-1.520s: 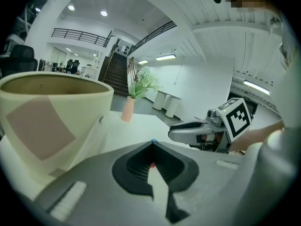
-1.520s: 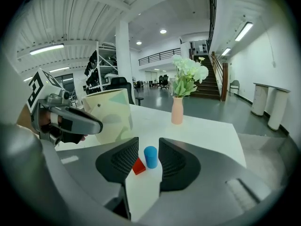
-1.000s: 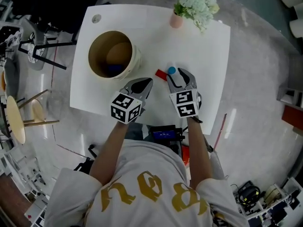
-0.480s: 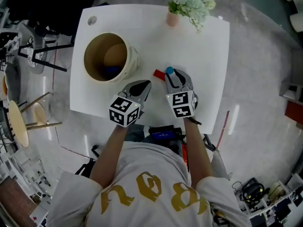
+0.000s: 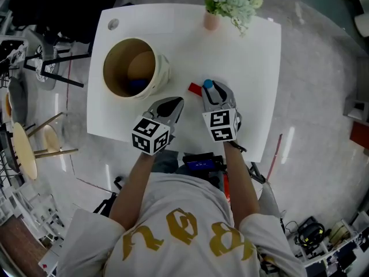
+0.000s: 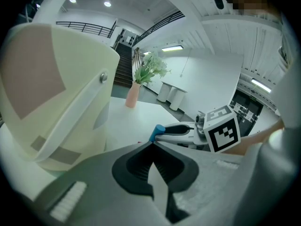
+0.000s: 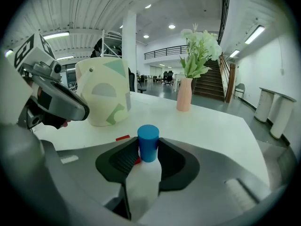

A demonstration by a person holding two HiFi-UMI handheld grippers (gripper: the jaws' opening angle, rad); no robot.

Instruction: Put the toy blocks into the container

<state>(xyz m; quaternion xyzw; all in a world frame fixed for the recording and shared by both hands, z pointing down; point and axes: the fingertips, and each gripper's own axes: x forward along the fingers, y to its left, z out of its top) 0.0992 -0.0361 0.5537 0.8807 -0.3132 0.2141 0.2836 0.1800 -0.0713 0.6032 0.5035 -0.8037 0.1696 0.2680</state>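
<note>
Right hand-held gripper (image 7: 148, 149): jaws just closed on the upright blue cylinder block (image 7: 148, 136) on the tabletop (image 5: 242, 62). Left hand-held gripper (image 6: 151, 145): jaws together, empty. Container (image 5: 163, 68) ahead-left of it.

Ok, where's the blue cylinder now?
The blue cylinder stands between the right claw's jaws, which have just closed on it, beside the red block in the head view.

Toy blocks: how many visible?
3: blue cylinder the right gripper just closed on, flat red block beside it, dark blue one inside cream round container; more may hide there.
</note>
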